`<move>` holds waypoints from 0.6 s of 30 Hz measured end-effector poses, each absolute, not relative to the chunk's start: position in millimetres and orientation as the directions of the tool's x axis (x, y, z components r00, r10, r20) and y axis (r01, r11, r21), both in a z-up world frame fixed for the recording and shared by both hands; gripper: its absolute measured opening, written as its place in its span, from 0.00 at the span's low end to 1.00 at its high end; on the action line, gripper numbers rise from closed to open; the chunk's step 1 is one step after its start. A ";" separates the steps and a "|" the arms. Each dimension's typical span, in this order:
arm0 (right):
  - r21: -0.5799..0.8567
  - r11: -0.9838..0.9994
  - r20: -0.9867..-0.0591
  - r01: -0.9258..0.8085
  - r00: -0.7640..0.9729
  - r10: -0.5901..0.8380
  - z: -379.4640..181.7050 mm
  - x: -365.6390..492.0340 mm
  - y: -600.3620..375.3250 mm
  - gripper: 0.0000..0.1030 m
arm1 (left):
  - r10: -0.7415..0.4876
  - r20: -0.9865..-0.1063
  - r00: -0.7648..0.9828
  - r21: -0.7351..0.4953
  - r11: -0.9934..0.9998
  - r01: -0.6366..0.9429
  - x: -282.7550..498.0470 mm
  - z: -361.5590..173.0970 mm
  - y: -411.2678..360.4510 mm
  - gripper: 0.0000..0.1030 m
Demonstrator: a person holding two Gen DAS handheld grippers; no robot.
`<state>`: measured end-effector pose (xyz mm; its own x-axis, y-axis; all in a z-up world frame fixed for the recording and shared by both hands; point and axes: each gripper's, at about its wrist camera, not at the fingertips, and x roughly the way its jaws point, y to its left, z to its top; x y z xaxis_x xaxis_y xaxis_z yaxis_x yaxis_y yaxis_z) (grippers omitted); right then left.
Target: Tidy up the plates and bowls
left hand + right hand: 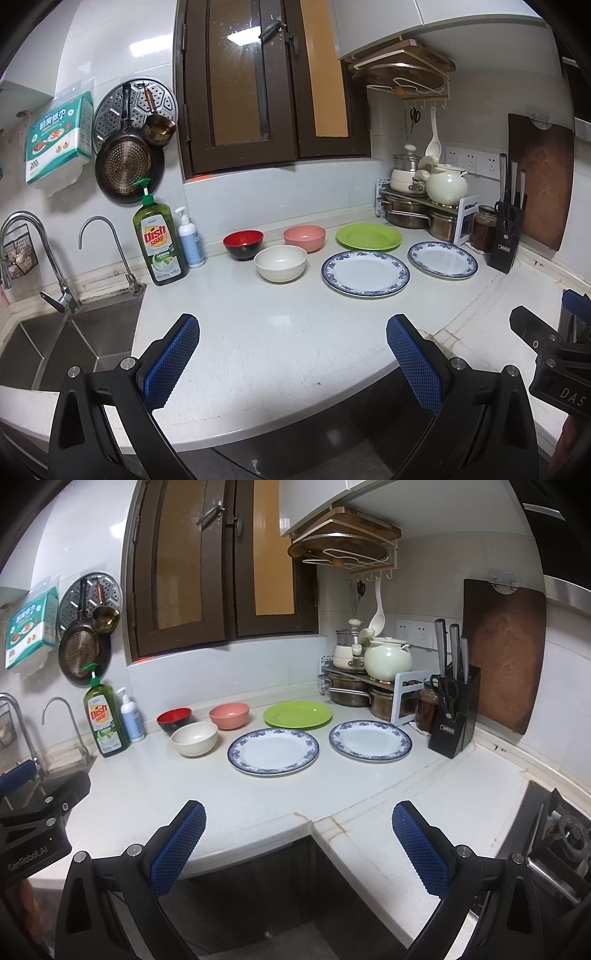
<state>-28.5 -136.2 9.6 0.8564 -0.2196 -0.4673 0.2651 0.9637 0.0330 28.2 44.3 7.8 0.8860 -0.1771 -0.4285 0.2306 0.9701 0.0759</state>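
Two wrist views, side by side, off the counter's front edge

Both face the back wall from well back, sharing the countertop [258, 332] [258, 794] and window [258, 92] [207, 572].

Red-and-black bowl [243, 243], pink bowl [304, 238], cream bowl [280, 263], green plate [368, 237], blue-patterned white plates [365, 273]

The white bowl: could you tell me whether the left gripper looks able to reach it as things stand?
Probably yes: the left gripper has its jaws open, and only bare countertop lies before the white bowl.

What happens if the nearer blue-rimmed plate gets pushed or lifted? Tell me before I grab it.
The nearer blue-rimmed plate looks glazed, so it probably slides easily on the smooth counter and may slip between pads. It lies flat with a low rim, so it is unlikely to tip but awkward to get under. Likely ceramic: rigid, breakable if dropped.
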 end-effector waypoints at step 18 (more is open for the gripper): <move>0.028 0.960 -0.470 0.279 0.851 -0.233 11.2 -25.8 -136.1 0.99 | -0.191 -0.436 0.880 0.073 0.967 0.246 36.2 8.7 46.1 1.00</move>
<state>-25.8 -136.1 11.2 0.8514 -0.2334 -0.4698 0.2786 0.9600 0.0280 36.2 46.1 8.7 0.8797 -0.1909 -0.4356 0.2459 0.9666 0.0729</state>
